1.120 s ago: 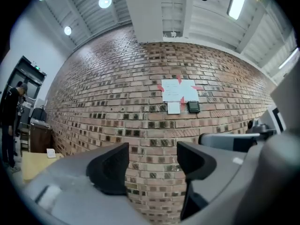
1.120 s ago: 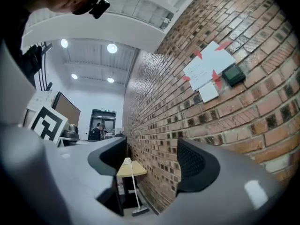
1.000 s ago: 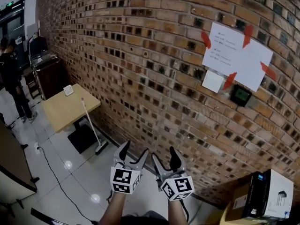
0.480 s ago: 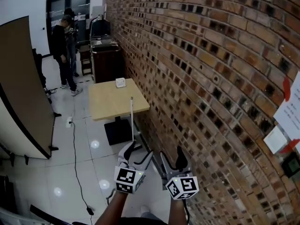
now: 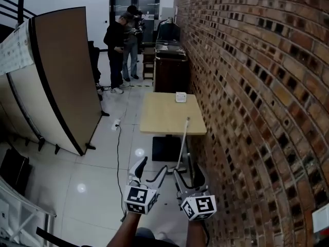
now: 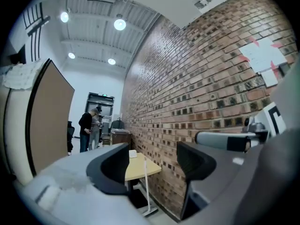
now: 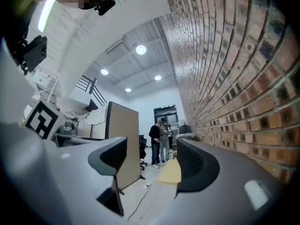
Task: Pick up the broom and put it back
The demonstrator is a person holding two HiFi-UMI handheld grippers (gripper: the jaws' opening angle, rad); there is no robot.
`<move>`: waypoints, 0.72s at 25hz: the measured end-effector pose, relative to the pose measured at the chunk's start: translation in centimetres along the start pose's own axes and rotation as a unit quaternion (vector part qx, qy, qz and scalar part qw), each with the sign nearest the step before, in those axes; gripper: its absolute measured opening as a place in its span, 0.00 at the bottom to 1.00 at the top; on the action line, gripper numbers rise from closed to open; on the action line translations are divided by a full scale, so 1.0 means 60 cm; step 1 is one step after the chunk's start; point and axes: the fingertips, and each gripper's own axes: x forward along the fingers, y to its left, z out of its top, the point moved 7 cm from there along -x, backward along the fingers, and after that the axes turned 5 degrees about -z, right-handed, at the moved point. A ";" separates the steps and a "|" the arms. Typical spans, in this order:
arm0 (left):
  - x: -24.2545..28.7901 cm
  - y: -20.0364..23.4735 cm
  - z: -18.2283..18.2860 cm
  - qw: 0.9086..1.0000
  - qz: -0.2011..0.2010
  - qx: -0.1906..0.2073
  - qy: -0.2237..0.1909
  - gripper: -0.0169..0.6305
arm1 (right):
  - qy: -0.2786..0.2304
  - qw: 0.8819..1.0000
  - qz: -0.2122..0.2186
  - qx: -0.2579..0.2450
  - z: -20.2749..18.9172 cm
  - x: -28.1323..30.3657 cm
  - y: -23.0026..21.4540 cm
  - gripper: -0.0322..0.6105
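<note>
Both grippers are held low in the head view, side by side and well short of the table; the left gripper (image 5: 152, 169) has its jaws wide apart with nothing between them, and the right gripper (image 5: 187, 175) is likewise spread and empty. The broom (image 5: 183, 143) stands near upright by the near right corner of the square wooden table (image 5: 164, 120), close to the brick wall (image 5: 247, 86). Its long handle points up and tilts slightly toward the wall, and its head is down on the tiled floor. A small white item (image 5: 180, 97) sits at the table's far edge, with a dark cabinet (image 5: 169, 71) beyond
</note>
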 end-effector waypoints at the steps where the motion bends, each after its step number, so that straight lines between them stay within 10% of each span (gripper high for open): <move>1: -0.001 0.011 -0.003 1.000 0.013 -0.001 0.004 0.52 | 0.007 1.000 0.012 0.002 -0.009 0.013 0.004 0.56; 18: 0.083 0.276 0.032 0.995 0.091 -0.004 -0.031 0.52 | 0.003 0.996 0.093 -0.005 -0.021 0.314 0.064 0.56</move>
